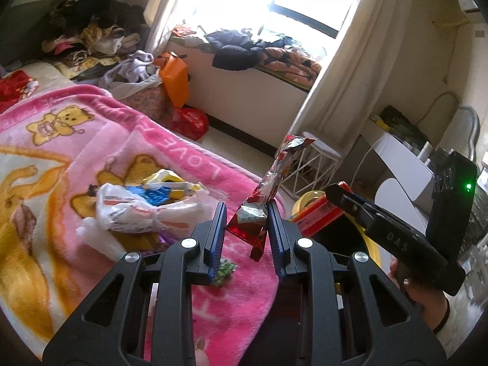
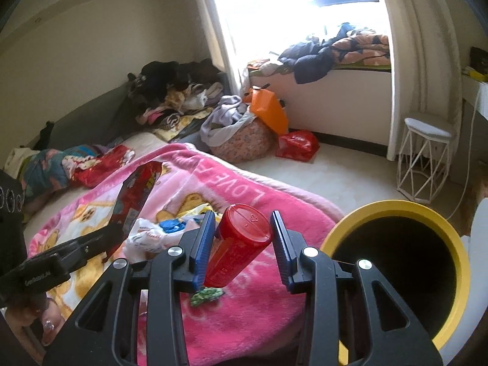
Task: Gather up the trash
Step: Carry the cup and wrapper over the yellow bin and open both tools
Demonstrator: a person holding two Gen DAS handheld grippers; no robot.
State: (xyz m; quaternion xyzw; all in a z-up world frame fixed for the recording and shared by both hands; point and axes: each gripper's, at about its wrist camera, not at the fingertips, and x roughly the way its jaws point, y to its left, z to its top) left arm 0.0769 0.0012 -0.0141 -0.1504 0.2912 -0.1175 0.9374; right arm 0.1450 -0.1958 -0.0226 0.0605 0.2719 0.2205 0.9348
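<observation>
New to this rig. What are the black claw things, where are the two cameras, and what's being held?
No robot here: a person carries a handheld two-finger gripper in each hand, each with a fisheye camera looking along its fingers.

Left wrist view: the left gripper is shut on a red foil wrapper; the right gripper shows at the right edge.

Right wrist view: the right gripper is shut on a red plastic canister, with the yellow-rimmed bin just to its right.

Below both lies a pink teddy-bear blanket with more rubbish: a crumpled white plastic bag and a small green scrap.

left gripper (image 1: 246,231): fingers clamped | right gripper (image 2: 242,244): fingers clamped
</observation>
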